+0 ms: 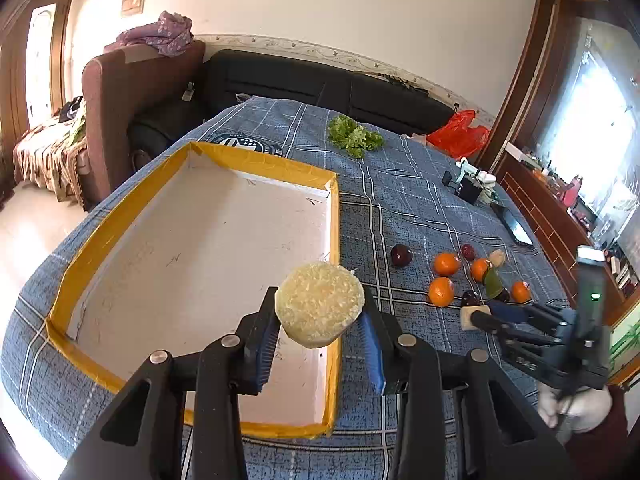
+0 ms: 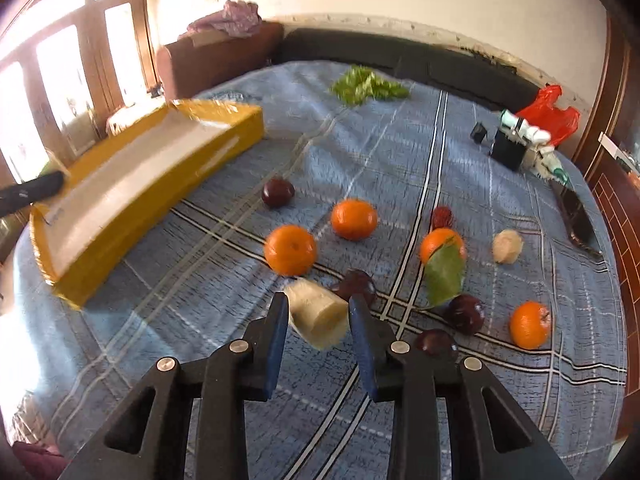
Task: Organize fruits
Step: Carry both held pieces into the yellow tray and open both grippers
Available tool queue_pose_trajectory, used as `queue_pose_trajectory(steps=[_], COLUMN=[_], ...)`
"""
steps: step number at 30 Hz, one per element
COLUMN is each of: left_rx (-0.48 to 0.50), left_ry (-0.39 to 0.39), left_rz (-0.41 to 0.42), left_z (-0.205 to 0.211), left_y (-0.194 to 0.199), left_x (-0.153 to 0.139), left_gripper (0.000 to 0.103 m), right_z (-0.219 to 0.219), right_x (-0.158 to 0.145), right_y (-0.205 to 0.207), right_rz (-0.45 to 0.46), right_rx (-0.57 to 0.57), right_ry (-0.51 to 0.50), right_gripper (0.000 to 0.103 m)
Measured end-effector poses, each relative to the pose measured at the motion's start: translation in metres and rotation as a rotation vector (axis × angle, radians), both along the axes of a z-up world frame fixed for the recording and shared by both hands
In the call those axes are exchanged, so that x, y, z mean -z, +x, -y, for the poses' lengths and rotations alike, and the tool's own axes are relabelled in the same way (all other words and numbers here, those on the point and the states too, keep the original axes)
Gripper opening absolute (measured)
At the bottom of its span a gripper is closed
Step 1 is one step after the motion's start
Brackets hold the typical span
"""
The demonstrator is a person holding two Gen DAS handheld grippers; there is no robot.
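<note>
My left gripper (image 1: 320, 316) is shut on a pale round cut fruit piece (image 1: 319, 303) and holds it above the near right corner of the yellow-rimmed white tray (image 1: 132, 204). My right gripper (image 2: 318, 312) is shut on a pale cylindrical fruit piece (image 2: 316, 312), just above the cloth; it also shows in the left wrist view (image 1: 472, 318). On the blue checked cloth lie several oranges (image 2: 290, 249), several dark plums (image 2: 278, 192), another pale piece (image 2: 507, 245) and a green leaf (image 2: 444, 275) on one orange. The tray (image 2: 120, 200) lies to the left.
Lettuce (image 1: 354, 136) lies at the far side of the cloth. A small black-and-white device (image 2: 516, 144), a red plastic bag (image 2: 548, 114) and a dark phone (image 2: 576, 216) sit at the right. A sofa and armchair stand behind the table.
</note>
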State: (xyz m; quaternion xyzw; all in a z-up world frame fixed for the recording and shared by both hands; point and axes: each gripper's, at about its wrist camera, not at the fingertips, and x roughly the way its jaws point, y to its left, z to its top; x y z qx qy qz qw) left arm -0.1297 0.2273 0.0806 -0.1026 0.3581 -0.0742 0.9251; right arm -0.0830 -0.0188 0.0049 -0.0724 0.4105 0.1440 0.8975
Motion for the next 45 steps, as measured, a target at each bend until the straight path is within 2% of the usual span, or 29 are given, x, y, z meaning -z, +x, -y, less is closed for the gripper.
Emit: queue_pose_trajectory(steps=[1,4,5,7,9,12,16,19,22,27,32,34,35,38,41,45], left_rx=[-0.004,-0.013,-0.018,-0.030,-0.043,-0.076,-0.164,-0.219,-0.251,-0.276,-0.284,-0.286,-0.291,-0.301,-0.307,-0.259], left_ry=[-0.004,-0.010,-0.012,-0.018,-0.023,-0.012,0.013,0.035,0.064,0.090,0.037,0.021,0.020,0.002,-0.039,-0.086], left_rz=[0.003,0.009,0.012,0.018,0.020,0.016,-0.005,-0.035,-0.064,-0.134,-0.158,-0.153,-0.143,-0.098,-0.052,0.007], left_z=[-0.002,-0.008,-0.011,-0.018,-0.024,-0.037,-0.067,-0.090,-0.109,-0.133,-0.150,-0.154,-0.155,-0.156,-0.154,-0.136], left_y=[-0.002,-0.006,-0.008,-0.010,-0.011,-0.011,-0.007,-0.002,0.008,0.026,0.026,0.023,0.021,0.011,0.000,-0.013], left_x=[0.000,-0.002,-0.002,-0.003,-0.002,-0.002,0.003,0.009,0.015,0.030,0.039,0.036,0.033,0.020,0.004,-0.015], left_gripper=[0.036,0.036,0.036,0.036,0.036,0.036,0.036,0.036,0.036,0.037,0.037,0.042,0.048,0.052,0.060,0.071], right_z=[0.001,-0.002,-0.004,-0.006,-0.009,-0.014,-0.045,-0.090,-0.139,-0.208,-0.244,-0.249,-0.246,-0.242,-0.210,-0.151], right_x=[0.002,0.008,0.008,0.006,0.000,-0.021,-0.057,-0.067,-0.062,-0.033,-0.006,-0.006,-0.007,-0.018,-0.030,-0.041], right_y=[0.002,0.004,0.003,-0.002,-0.009,-0.019,-0.028,-0.025,-0.018,-0.006,0.007,0.005,0.005,-0.004,-0.009,-0.013], right_rz=[-0.005,-0.027,-0.023,-0.022,0.003,0.046,0.079,0.046,0.000,-0.079,-0.142,-0.140,-0.133,-0.099,-0.069,-0.038], right_rx=[0.004,0.010,0.013,0.016,0.027,0.030,-0.065,-0.177,-0.271,-0.360,-0.385,-0.396,-0.398,-0.392,-0.350,-0.246], right_ry=[0.012,0.026,0.017,0.014,-0.006,0.019,0.108,0.177,0.206,0.172,0.144,0.157,0.159,0.162,0.205,0.245], right_gripper=[0.043,0.046,0.045,0.037,0.037,0.037,0.038,0.038,0.038,0.039,0.039,0.039,0.039,0.040,0.044,0.045])
